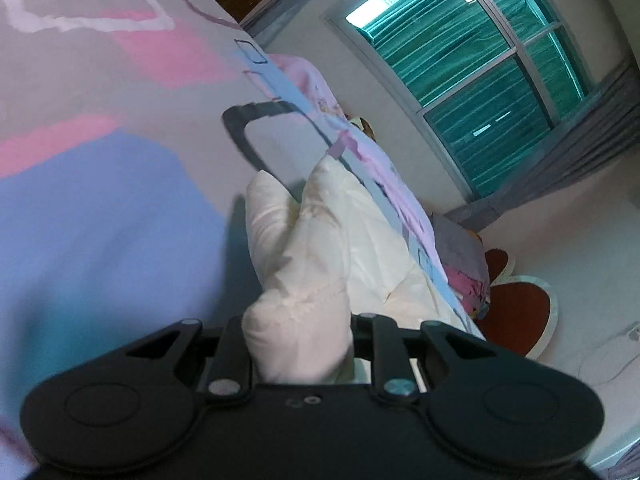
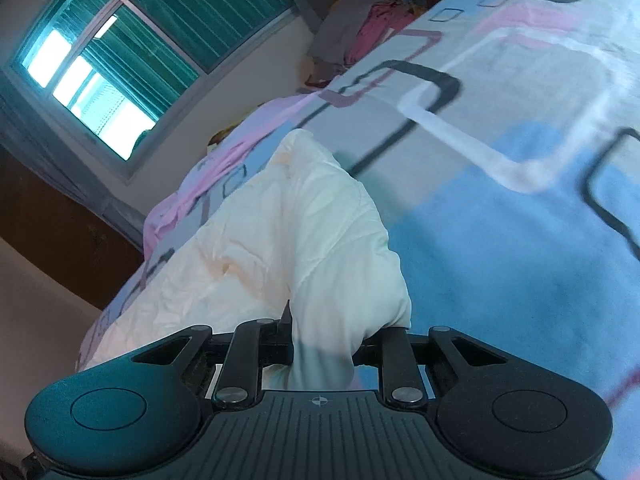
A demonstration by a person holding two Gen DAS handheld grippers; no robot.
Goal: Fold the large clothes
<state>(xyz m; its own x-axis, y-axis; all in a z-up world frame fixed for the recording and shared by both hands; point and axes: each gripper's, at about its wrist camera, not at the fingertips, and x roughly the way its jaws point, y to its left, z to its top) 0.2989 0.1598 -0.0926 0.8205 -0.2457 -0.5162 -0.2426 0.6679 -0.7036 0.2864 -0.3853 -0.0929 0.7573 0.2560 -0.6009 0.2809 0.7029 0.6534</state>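
Both grippers' jaws clamped on cream garment (image 1: pixel 320 240).

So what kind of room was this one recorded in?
Most likely a bedroom in a home. The cream garment lies on a wide surface covered by a patterned sheet, apparently a bed; a heap of other clothes lies at its far end, and a barred window is set in the plain wall.

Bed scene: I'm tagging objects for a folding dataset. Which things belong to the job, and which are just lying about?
In the job:
- cream garment
- left gripper
- right gripper

Lying about:
- patterned bedsheet
- grey and pink clothes pile
- window
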